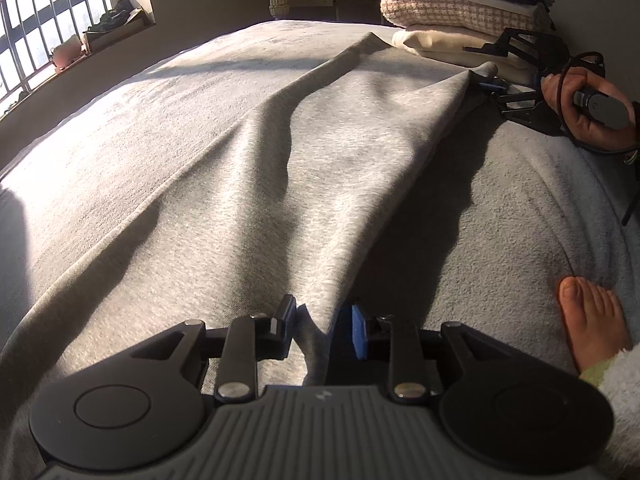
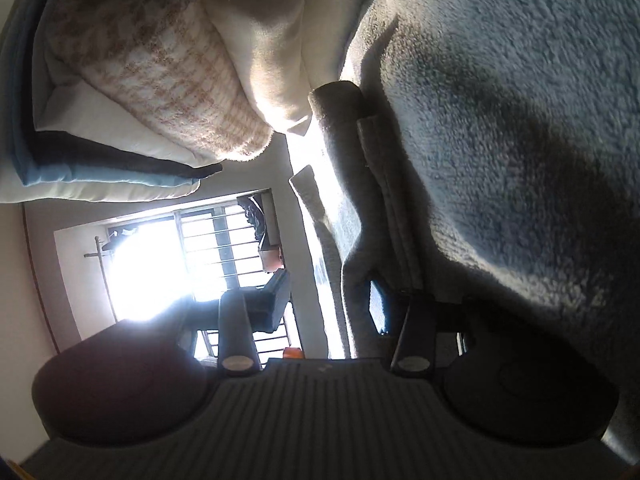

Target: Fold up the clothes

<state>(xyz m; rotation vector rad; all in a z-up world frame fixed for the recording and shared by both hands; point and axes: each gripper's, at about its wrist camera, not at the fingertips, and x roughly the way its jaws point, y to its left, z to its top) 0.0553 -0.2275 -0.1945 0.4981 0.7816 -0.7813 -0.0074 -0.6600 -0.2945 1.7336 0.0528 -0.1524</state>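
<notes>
Right now a grey garment (image 1: 248,184) lies spread over a bed covered with a pale grey blanket (image 1: 520,216), sunlit on its left part and creased by long ridges that run away from the left wrist camera. The left tongs (image 1: 316,330) point down at the near edge of the garment; a raised fold of the cloth stands between the black pad and the blue pad, and a narrow gap shows on each side of it, so the pads do not seem to press the fold. The far corner of the same garment rises toward the right tongs (image 1: 490,76), which a hand (image 1: 580,112) holds near the right edge of the bed, with a dark cable looped around the handle. In the right wrist view, turned on its side, the right tongs (image 2: 326,304) stand partly open, with the garment's hemmed edge (image 2: 360,216) hanging between the two fingers and lying against the blue-edged pad; whether that pad alone bears on the cloth cannot be told, and the other finger stands clear of it. Just behind the right tongs sits a stack of folded clothes (image 1: 460,8), cream at the bottom, then a pink-and-white checked piece, white, blue and cream above. A bare foot (image 1: 588,320) rests on the blanket at the near right. A barred window (image 1: 48,28) glows at the upper left.
</notes>
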